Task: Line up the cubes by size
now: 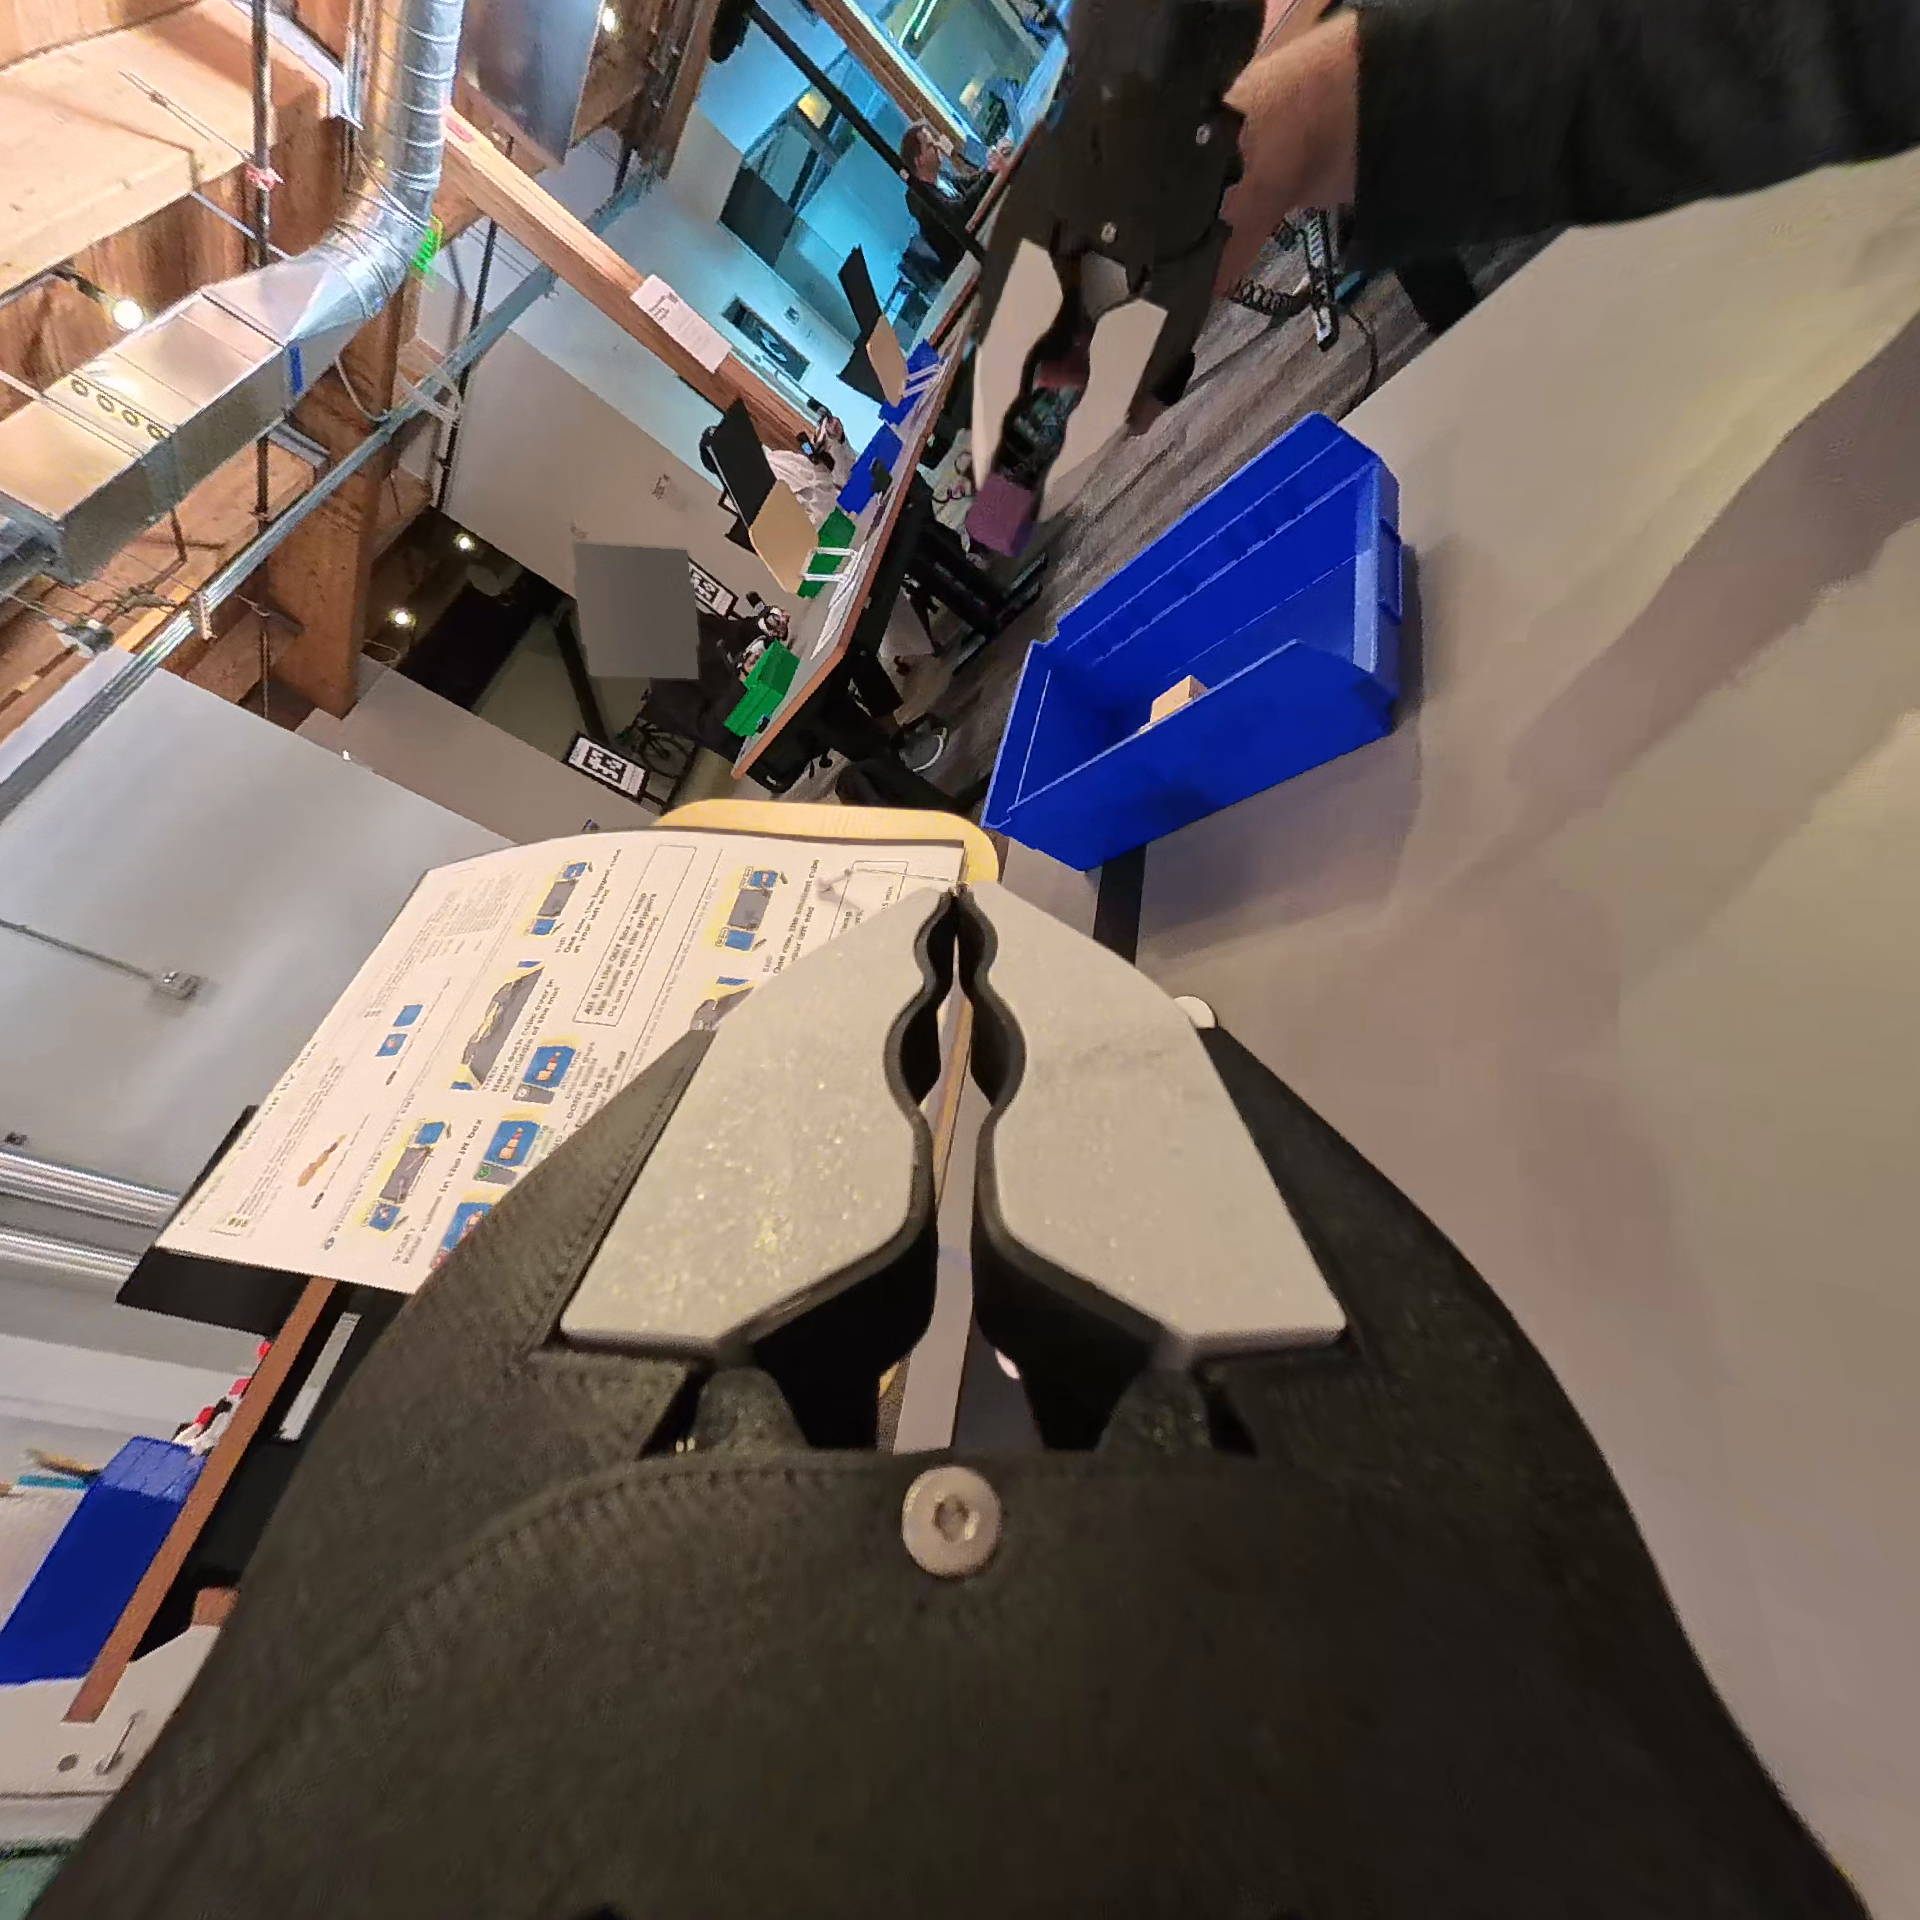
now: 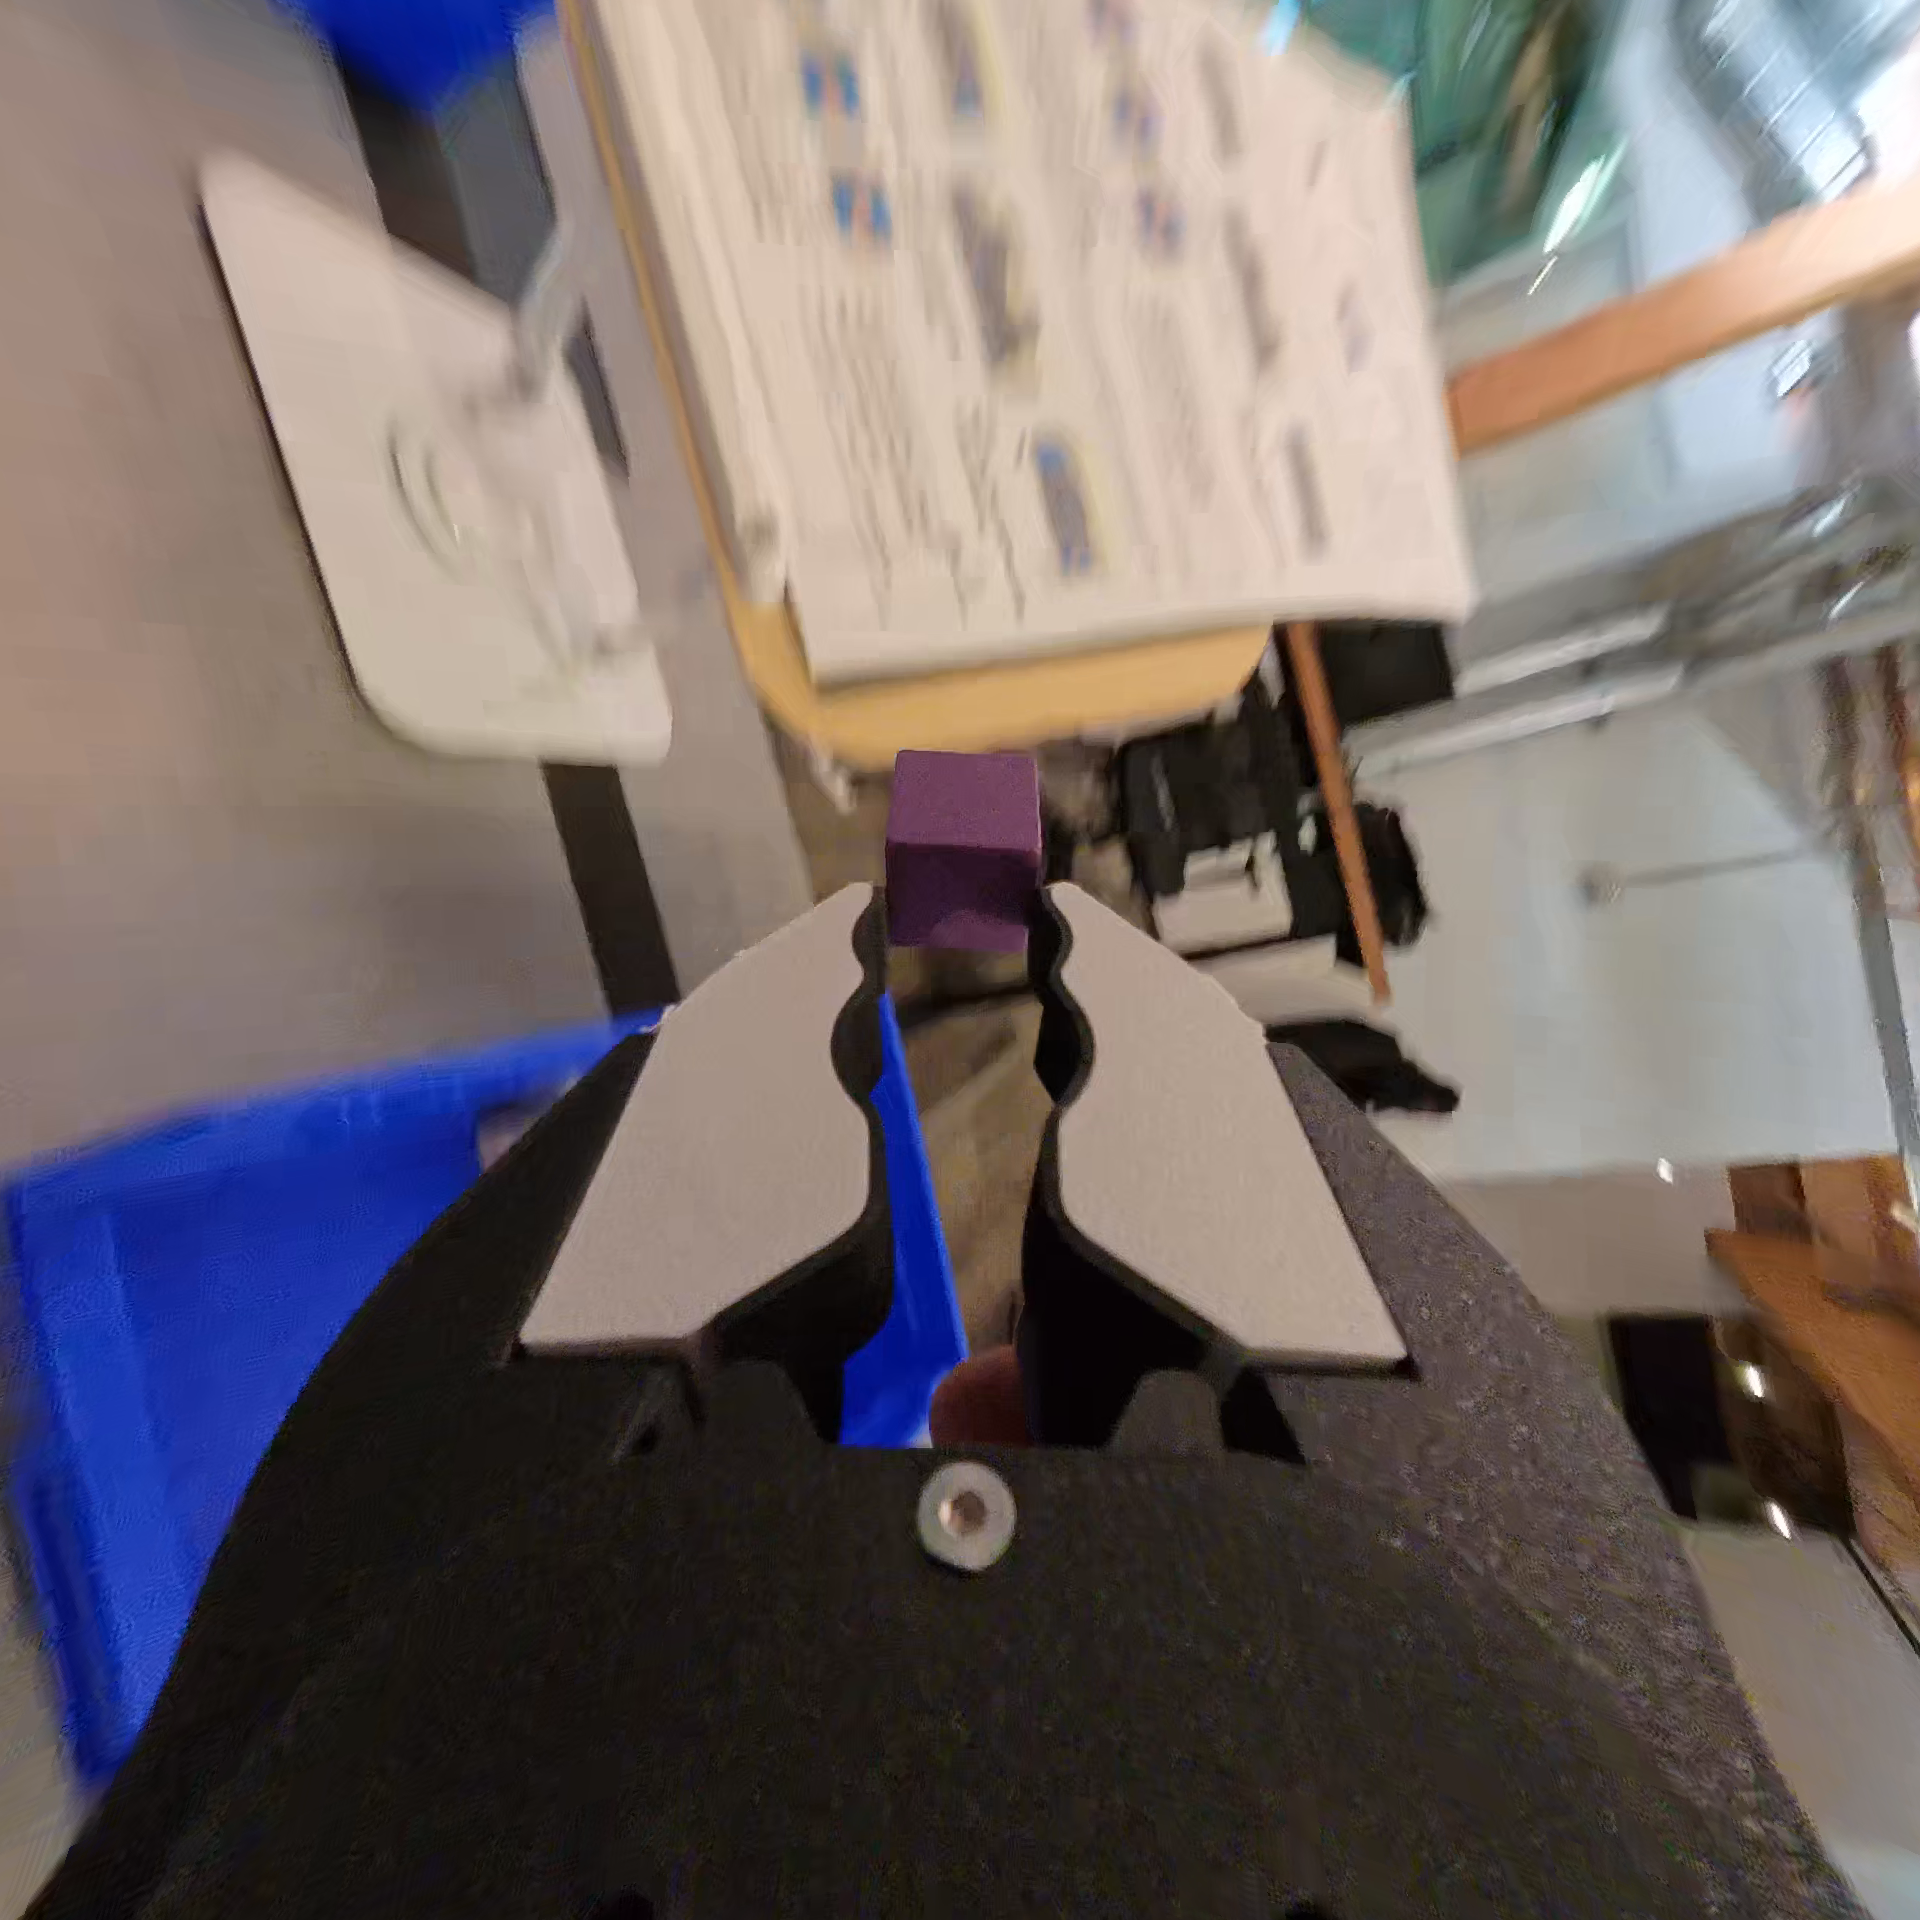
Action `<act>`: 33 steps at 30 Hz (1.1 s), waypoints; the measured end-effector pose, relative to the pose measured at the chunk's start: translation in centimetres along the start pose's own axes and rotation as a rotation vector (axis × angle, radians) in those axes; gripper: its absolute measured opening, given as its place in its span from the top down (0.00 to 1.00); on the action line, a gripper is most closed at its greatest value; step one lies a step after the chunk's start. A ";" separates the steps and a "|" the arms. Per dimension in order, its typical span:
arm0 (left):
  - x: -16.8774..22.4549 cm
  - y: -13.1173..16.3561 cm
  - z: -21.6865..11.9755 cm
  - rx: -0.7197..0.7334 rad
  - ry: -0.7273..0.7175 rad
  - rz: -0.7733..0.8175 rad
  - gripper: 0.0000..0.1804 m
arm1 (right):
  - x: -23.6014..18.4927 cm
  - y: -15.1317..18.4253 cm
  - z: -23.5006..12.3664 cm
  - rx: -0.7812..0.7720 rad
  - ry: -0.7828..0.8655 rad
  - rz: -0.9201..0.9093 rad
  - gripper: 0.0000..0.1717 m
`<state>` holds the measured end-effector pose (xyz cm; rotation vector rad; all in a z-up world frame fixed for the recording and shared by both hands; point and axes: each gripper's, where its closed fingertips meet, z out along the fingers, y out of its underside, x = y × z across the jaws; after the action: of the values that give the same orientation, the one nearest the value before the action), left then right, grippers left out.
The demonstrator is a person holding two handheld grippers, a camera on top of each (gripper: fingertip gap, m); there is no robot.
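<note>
My left gripper [image 1: 956,904] is shut with nothing between its fingertips, in front of an instruction sheet [image 1: 540,1029]. My right gripper [image 2: 961,920] is shut on a purple cube [image 2: 964,862], pinched at the fingertips and held in the air. In the left wrist view the right gripper [image 1: 1013,488] shows far off, holding the purple cube [image 1: 1000,514] above the blue bin [image 1: 1195,748]. A pale wooden cube [image 1: 1177,698] lies inside that bin. The right wrist view is blurred by motion.
The grey table surface [image 1: 1558,935] runs along the right. The sheet rests on a tan board [image 1: 831,816]. In the right wrist view a white plate [image 2: 436,488] lies on the table and the blue bin [image 2: 260,1226] sits at lower left. A person's sleeve [image 1: 1610,114] is at top right. The left gripper's tips are roughly 30 cm from the right gripper's.
</note>
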<state>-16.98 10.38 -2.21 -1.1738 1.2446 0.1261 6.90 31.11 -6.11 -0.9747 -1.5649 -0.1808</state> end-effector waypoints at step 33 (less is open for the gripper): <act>0.9 -1.5 0.8 -0.046 0.006 0.068 1.00 | -13.3 26.0 4.0 -0.890 -0.886 -0.100 0.85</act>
<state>-15.09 9.85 -2.06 -1.1724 1.2938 0.2029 20.12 43.73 -29.24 -1.8249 -2.4142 -0.6113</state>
